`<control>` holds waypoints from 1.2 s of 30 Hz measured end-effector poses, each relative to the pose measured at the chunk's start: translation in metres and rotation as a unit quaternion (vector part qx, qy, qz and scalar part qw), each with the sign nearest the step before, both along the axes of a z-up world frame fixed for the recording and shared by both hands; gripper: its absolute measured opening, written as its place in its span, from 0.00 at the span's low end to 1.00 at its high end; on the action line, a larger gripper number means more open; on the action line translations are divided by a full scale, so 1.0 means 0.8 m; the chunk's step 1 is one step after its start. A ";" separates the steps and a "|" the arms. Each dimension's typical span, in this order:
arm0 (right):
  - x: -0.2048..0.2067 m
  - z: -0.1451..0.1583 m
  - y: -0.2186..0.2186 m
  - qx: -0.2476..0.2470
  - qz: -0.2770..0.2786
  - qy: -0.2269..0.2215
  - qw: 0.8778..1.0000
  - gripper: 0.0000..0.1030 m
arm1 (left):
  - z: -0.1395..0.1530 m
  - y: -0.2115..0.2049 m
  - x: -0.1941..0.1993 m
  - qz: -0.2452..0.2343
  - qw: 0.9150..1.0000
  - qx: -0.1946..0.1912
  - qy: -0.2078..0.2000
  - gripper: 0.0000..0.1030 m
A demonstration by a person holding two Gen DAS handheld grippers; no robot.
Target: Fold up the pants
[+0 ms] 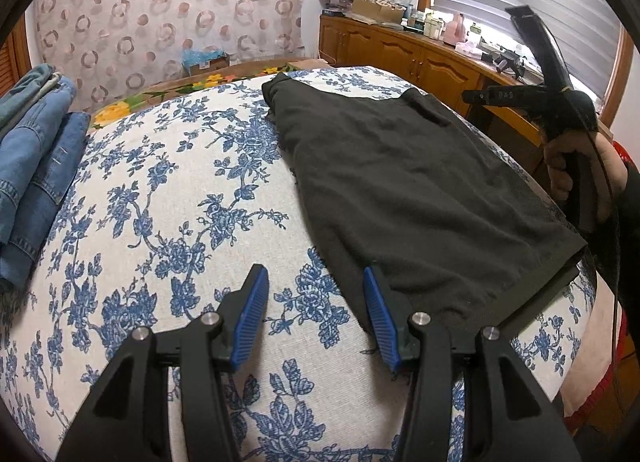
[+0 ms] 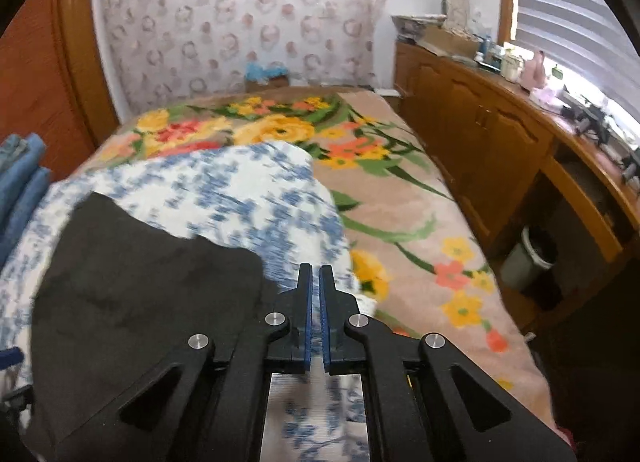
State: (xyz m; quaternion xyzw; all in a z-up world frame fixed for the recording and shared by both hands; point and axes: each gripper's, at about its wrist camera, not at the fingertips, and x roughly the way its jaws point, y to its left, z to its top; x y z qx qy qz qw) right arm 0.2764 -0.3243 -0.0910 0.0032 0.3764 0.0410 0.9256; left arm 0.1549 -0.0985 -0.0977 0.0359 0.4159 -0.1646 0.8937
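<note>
Two wrist views of one moment. In the left wrist view, my left gripper [image 1: 316, 316] fills the lower centre of the frame, its blue-padded fingers [image 1: 250, 318] standing apart with nothing between them; the right-hand one lies at the near edge of the black pants [image 1: 408, 182], and whether it touches the cloth I cannot tell. The pants lie flat, as a broad dark slab running from the upper centre down to the lower right of the frame, on a blue-and-white floral cloth [image 1: 180, 198] that covers the bed. At the left edge of the frame rests a stack of folded jeans [image 1: 36, 166]. At the right edge a hand [image 1: 576, 170] grips the handle of my right gripper [image 1: 520, 14], raised above the far side of the pants.

In the right wrist view, somewhat blurred, my right gripper [image 2: 316, 302] sits at lower centre with its fingers [image 2: 329, 302] drawn nearly together; I see no cloth pinched between them. The pants [image 2: 140, 282] occupy the lower left of this frame, just beside the fingers. Beyond the floral cloth [image 2: 240, 190] a flowered blanket [image 2: 400, 198] spreads to the right, and a wooden cabinet [image 2: 480, 130] lines the right side.
</note>
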 end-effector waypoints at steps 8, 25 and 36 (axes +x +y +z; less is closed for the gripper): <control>0.015 -0.010 0.035 0.007 0.053 0.016 0.998 0.30 | 0.000 -0.001 -0.001 0.000 1.000 -0.001 0.000 0.47; 0.019 -0.018 0.023 -0.032 0.028 0.028 0.999 0.17 | 0.000 0.000 0.000 0.000 1.000 -0.004 0.001 0.48; -0.107 0.019 0.048 -0.025 0.086 -0.025 0.996 0.31 | 0.000 -0.001 0.000 0.000 1.000 -0.002 0.001 0.48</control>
